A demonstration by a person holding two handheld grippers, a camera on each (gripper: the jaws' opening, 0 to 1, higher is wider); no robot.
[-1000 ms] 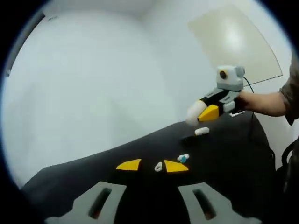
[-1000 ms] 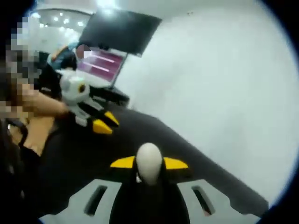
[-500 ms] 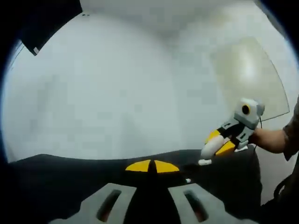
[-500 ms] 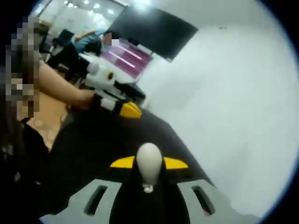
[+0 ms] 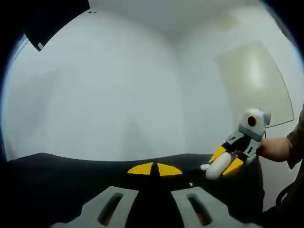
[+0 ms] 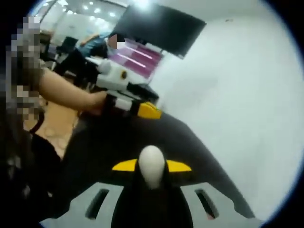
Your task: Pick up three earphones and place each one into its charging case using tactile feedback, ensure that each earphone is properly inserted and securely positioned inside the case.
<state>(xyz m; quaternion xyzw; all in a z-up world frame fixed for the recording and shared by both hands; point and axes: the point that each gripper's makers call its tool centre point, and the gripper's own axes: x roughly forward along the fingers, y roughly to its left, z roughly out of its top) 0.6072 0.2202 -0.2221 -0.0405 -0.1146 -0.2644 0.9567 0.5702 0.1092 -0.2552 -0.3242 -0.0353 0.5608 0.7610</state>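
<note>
The right tool (image 6: 152,166) grips a white charging case (image 6: 152,166) above the black tabletop (image 6: 95,152). At three o'clock in the left gripper view, the left tool (image 5: 155,169) is shut and empty. Judged step — carrying the case; next, set it beside an earphone.

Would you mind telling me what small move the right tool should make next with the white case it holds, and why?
Probably lower the right tool to set the white case on the black table. The case is clamped between its jaws, above the table, and the left tool is shut with nothing visible in it, so no earphone is ready to insert yet.
</note>
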